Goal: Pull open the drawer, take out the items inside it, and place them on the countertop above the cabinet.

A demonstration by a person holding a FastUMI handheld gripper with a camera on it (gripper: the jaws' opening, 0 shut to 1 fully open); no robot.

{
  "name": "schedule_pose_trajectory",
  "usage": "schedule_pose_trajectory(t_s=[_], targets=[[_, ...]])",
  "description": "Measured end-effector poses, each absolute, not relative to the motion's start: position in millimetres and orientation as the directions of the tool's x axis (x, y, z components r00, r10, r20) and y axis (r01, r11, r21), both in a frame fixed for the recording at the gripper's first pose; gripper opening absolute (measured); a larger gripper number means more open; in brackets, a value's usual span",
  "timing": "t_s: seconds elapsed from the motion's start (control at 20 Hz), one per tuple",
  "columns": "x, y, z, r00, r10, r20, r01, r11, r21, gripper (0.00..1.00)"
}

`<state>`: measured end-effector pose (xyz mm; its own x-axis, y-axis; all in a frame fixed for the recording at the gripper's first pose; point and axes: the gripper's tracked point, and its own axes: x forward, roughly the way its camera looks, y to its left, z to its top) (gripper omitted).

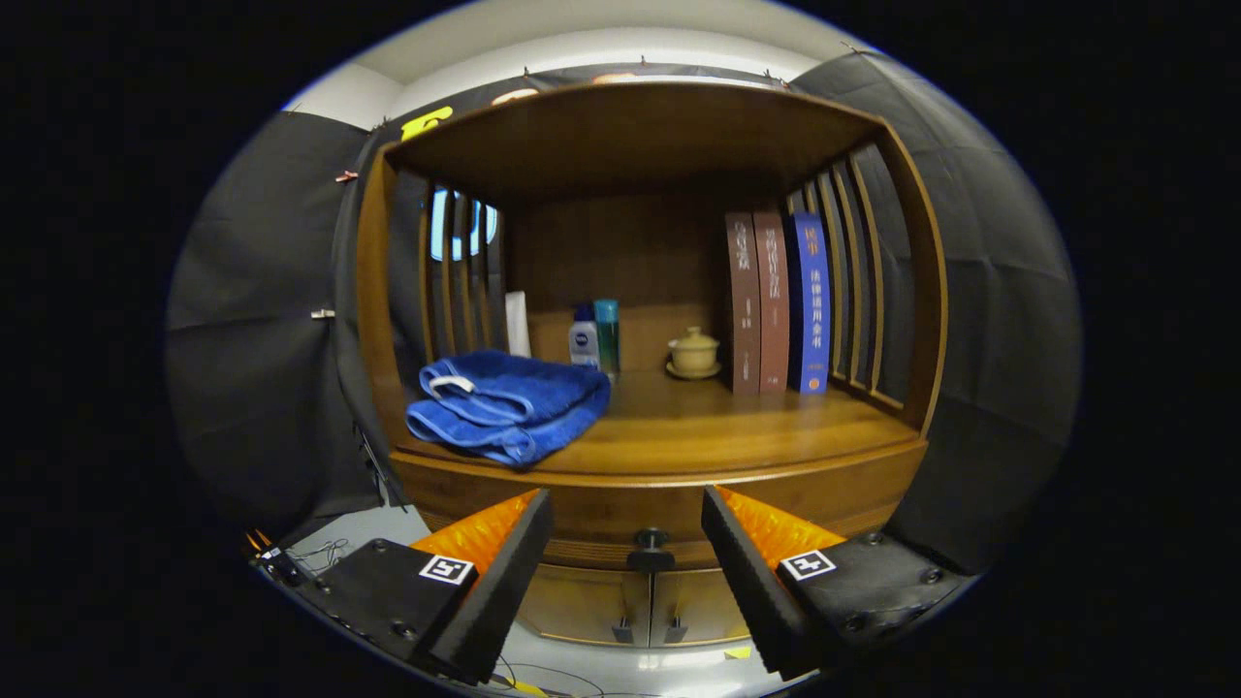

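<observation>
Directly ahead of the tongs, the drawer stood closed, its dark knob between the widely parted, empty fingers. Opening appeared not yet begun. Next move would call for advancing and closing on the knob below the tabletop.

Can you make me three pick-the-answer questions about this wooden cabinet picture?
1. Where is the folded blue towel?
A. on the wooden countertop
B. on the floor
C. on top of the books

2. How many upright books stand together?
A. one
B. three
C. six

3. How are the orange-and-black tongs?
A. shut on the towel
C. shut on a book
B. open, with the drawer's dark round knob between them

Answers: 1 A, the towel lies on the countertop's left part. 2 B, two brown and one blue. 3 B, the fingers stand apart, touching nothing.
</observation>
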<state>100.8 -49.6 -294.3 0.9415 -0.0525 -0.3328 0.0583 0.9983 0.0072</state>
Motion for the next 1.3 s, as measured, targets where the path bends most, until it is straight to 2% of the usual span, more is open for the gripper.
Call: schedule_pose_trajectory(t_s=[0.4,0.45,0.65,0.9,1.3], targets=[[131.0,-66.5,-389.4,0.87,-0.076,-0.487,0.112,0.993,0.046,0.97],[131.6,-68.6,-398.9,0.858,-0.077,-0.508,0.116,0.992,0.044,0.94],[132.3,-69.1,-407.8,0.848,-0.085,-0.524,0.113,0.993,0.021,0.53],[127.7,-68.6,-408.6,0.845,-0.09,-0.527,0.11,0.994,0.008,0.34],[78.2,-64.8,-400.4,0.839,-0.092,-0.537,0.109,0.994,-0.001,0.34]])
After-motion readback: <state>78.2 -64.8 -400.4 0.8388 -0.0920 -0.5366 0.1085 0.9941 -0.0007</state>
